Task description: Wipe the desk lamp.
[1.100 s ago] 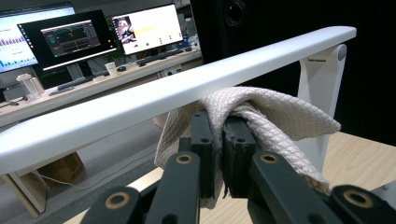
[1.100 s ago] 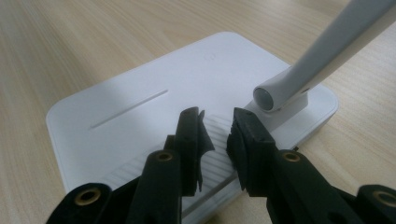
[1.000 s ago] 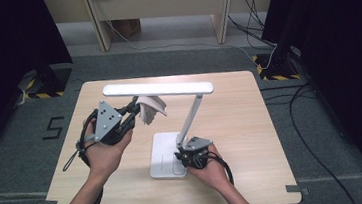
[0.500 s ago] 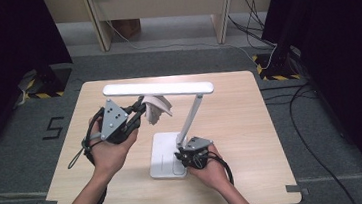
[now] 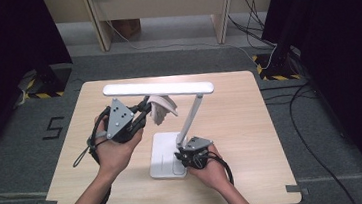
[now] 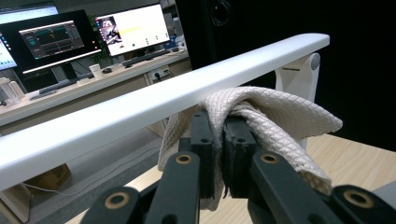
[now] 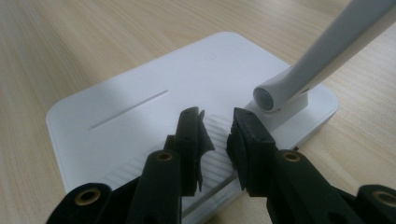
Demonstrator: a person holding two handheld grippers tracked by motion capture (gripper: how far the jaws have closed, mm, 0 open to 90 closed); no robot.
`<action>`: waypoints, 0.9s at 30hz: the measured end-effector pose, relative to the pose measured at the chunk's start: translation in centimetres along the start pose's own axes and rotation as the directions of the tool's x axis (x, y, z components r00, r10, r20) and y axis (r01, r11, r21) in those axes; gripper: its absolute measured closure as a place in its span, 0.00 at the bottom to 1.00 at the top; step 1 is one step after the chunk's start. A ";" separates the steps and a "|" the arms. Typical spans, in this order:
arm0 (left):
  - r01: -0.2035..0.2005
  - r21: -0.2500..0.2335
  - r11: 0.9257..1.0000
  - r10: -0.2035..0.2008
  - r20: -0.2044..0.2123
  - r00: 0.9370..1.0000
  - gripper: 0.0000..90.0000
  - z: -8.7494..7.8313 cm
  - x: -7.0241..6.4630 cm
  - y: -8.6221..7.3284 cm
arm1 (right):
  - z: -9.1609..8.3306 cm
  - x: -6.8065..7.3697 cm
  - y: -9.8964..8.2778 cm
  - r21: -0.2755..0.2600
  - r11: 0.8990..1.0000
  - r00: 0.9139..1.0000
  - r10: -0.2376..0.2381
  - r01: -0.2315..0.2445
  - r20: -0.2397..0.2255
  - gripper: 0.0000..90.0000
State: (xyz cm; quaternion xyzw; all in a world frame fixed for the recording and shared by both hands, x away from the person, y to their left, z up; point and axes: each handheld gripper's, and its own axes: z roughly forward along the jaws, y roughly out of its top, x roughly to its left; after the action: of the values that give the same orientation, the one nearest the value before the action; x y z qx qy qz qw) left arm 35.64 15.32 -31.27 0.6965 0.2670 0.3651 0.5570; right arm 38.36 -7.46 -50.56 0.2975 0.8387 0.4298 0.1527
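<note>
We noted the desk lamp (image 5: 165, 153) standing near the middle of the table (image 5: 251, 125), its base toward the near edge. Its stem (image 5: 191, 116) leaned up and to the right from the base's right side. The lamp head (image 5: 157, 88) ran left to right above the table, beyond the base. The cloth (image 5: 162, 109) sat just under the head, left of the stem. The left gripper (image 5: 142, 113) lay left of the cloth, the right gripper (image 5: 187, 159) at the base's near right corner.
</note>
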 end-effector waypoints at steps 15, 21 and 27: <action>0.002 -0.005 1.000 -0.001 0.025 1.000 0.93 0.8 -0.9 0.3 | 0.0 0.0 0.0 0.001 1.000 1.000 0.001 -0.001 0.001 0.81; -0.002 -0.007 1.000 0.002 0.035 0.999 0.93 1.2 -1.2 0.5 | 0.0 0.0 0.0 0.000 1.000 1.000 -0.001 0.001 0.000 0.81; 0.000 -0.007 1.000 0.000 0.044 0.999 0.93 1.6 -1.7 0.5 | 0.0 0.0 0.0 0.000 1.000 1.000 -0.002 0.002 0.001 0.81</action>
State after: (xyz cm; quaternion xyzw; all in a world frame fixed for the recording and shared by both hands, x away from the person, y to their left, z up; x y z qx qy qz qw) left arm 35.93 12.96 -31.28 0.7025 0.2535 0.3506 0.5650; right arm 38.36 -7.45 -50.56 0.2970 0.8389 0.4295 0.1532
